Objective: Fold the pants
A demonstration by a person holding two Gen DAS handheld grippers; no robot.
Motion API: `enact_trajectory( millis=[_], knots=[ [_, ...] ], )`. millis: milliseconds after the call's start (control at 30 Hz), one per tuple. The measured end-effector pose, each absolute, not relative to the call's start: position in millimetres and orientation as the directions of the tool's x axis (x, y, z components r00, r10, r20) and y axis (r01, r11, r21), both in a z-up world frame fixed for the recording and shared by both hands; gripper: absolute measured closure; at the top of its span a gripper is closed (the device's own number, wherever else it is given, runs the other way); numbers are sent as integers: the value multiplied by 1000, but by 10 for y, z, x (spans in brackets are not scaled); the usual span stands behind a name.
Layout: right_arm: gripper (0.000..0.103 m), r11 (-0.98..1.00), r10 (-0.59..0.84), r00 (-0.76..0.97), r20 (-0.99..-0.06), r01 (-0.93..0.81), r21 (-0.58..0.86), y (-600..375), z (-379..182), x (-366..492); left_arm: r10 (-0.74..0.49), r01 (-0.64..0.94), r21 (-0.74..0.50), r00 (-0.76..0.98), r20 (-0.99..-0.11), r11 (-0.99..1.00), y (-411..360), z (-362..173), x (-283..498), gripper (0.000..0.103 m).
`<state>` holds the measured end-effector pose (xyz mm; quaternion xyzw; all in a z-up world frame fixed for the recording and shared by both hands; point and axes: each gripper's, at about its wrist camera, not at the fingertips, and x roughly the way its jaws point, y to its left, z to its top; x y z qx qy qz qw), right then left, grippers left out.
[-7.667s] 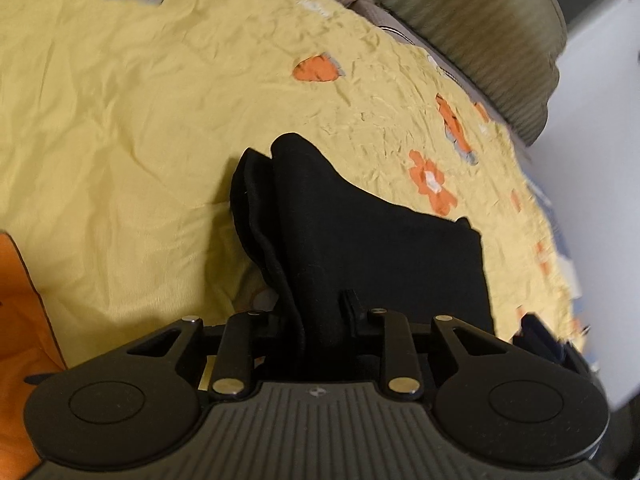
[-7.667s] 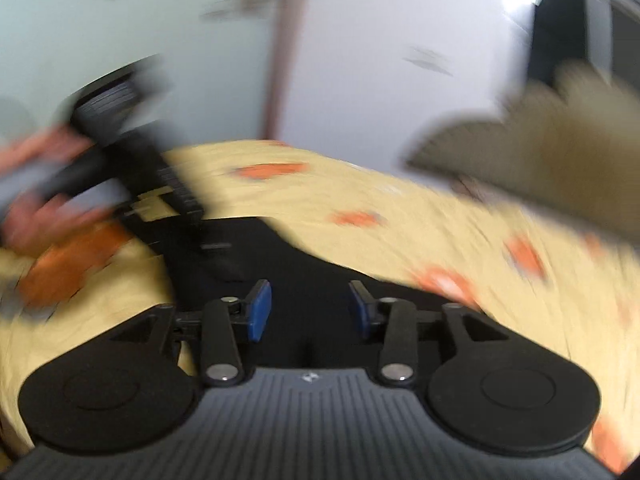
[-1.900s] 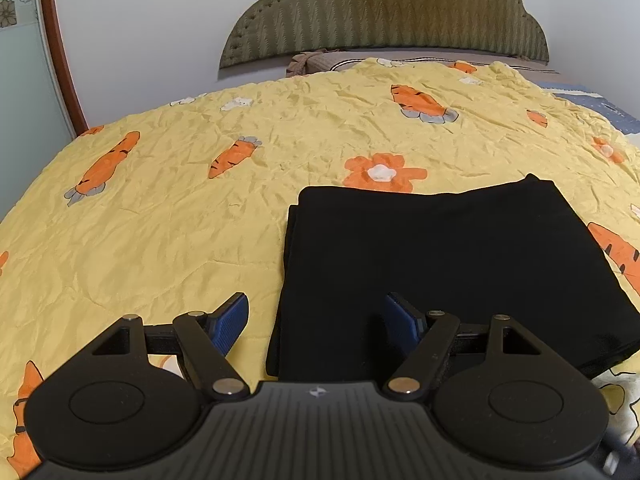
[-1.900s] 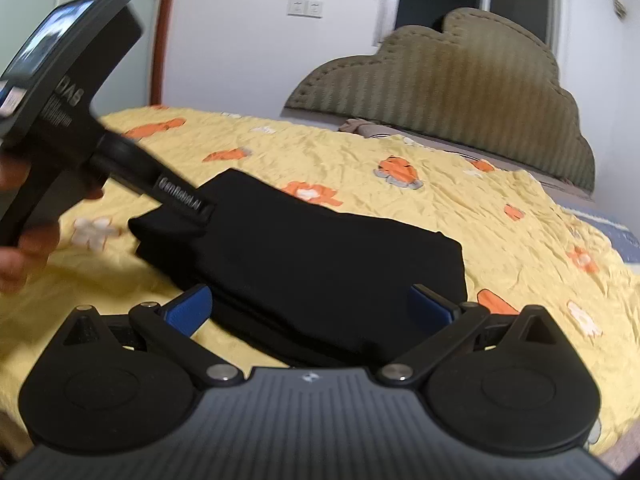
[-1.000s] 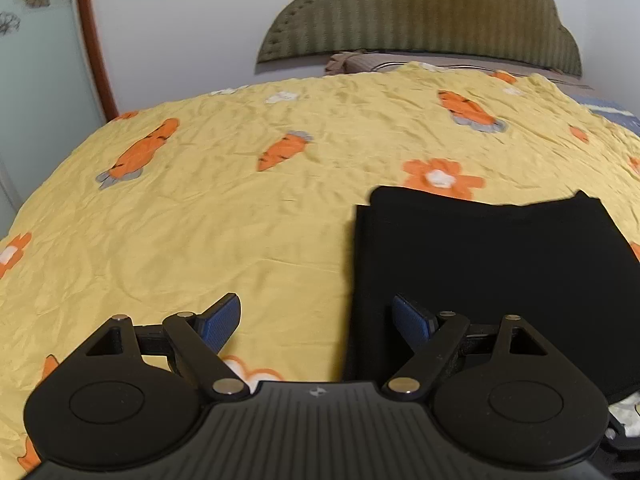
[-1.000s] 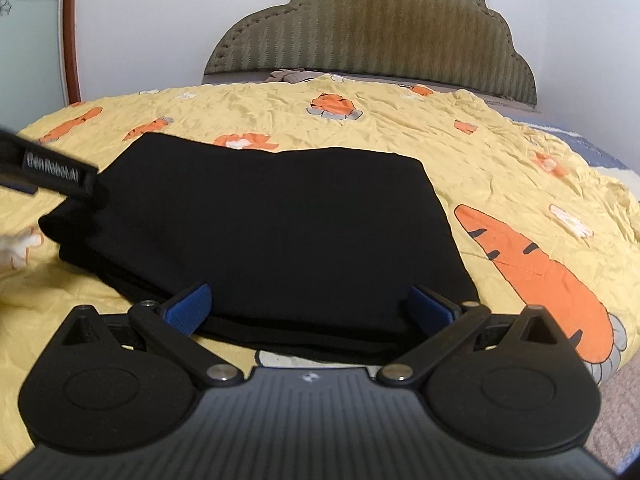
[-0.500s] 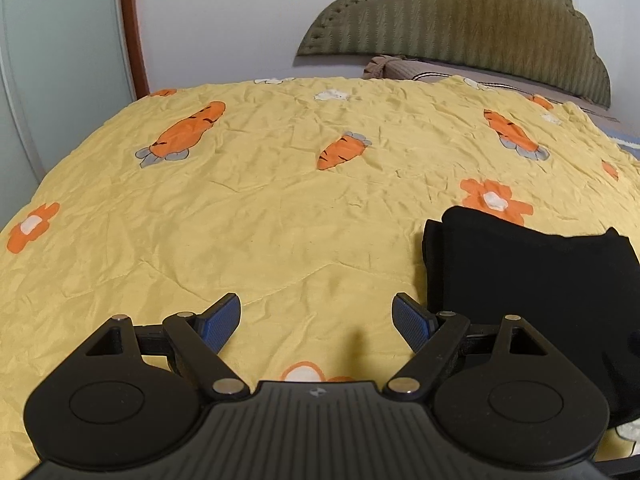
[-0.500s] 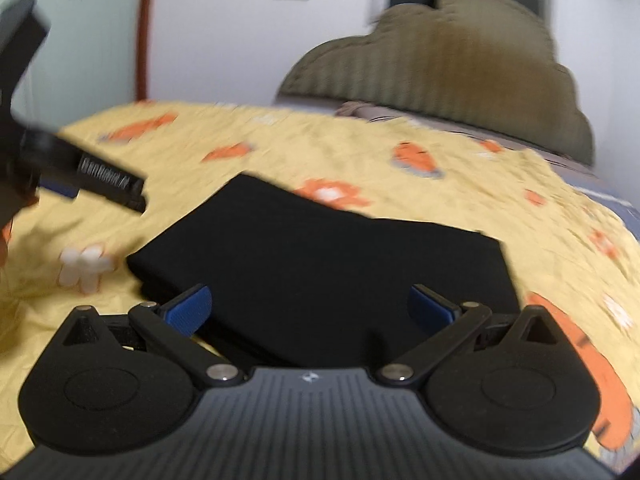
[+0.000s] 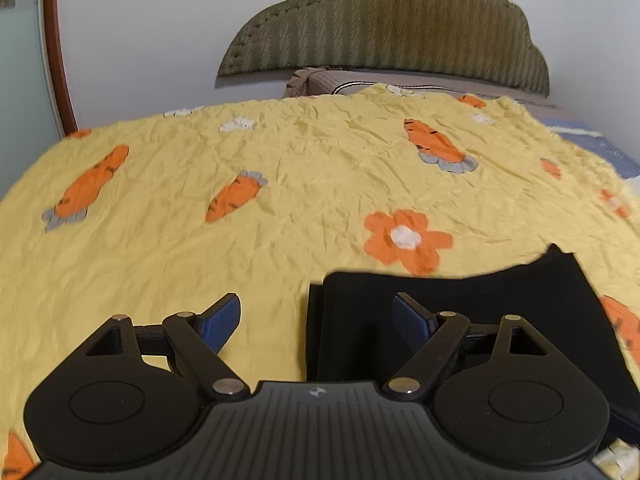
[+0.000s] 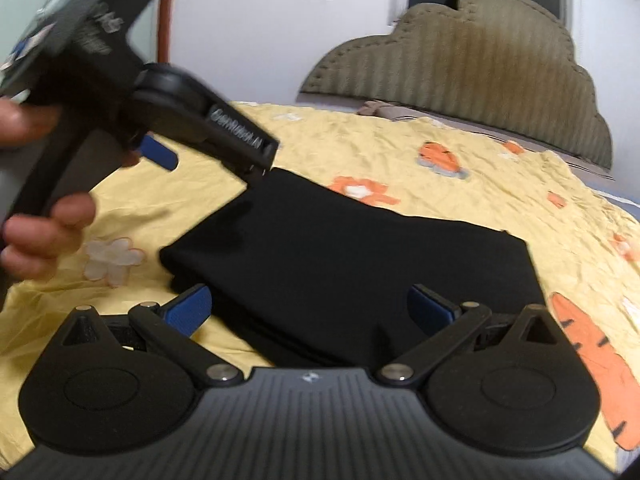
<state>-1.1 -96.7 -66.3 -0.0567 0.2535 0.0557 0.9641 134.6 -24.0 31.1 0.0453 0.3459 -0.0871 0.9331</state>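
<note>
On the left of the left wrist view, the yellow bedspread (image 9: 168, 264) lies creased over the bed, printed with orange carrots and flowers. The left tongs (image 9: 316, 316) hang over it with their blue-padded fingers (image 9: 219, 322) spread wide apart and nothing between them. The left finger is over bare bedspread; the right finger is over the near left part of the pants (image 9: 460, 320). The black pants lie flat on the bed as a folded rectangle, stacked layers showing along the left edge, with an orange flower (image 9: 406, 240) just past their far edge. Behind the bed stands a padded olive headboard (image 9: 384, 28) against a white wall.

In the right wrist view, a hand (image 10: 44, 236) at the far left grips the handle of the left tongs (image 10: 208, 136), which are lifted above the bed near the far left corner of the pants (image 10: 360, 264); whether they touch the cloth cannot be told, as that part is blurred. The folded pants lie in the middle of the bedspread (image 10: 460, 192), well short of the headboard (image 10: 472, 60). The right tongs (image 10: 308, 308) hang just above the near edge of the pants with their fingers (image 10: 188, 314) wide apart, holding nothing. To the right of the pants a large orange carrot print (image 10: 596, 364) shows on the bedspread.
</note>
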Motion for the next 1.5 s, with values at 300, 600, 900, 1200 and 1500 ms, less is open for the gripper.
enact_trajectory(
  millis=[300,600,900,1200,1500],
  knots=[
    [0,997,55,839,-541,-73,-13,-1223,-750,-91,-39,173,125,721,-692,977,-402,68,1564,17],
    [0,995,62,848,-527,-93,-33,-1171,-734,-121,-59,171,90,707,-705,981,-292,80,1417,17],
    [0,996,45,841,-539,-82,-43,-1195,-757,-194,-32,152,113,721,-692,982,-162,132,1220,17],
    [0,993,58,848,-527,-102,-54,-1160,-735,-284,-15,107,92,727,-687,990,62,186,1039,17],
    [0,985,101,855,-509,-159,-71,-1033,-695,-376,33,9,57,716,-698,998,480,129,856,17]
  ],
)
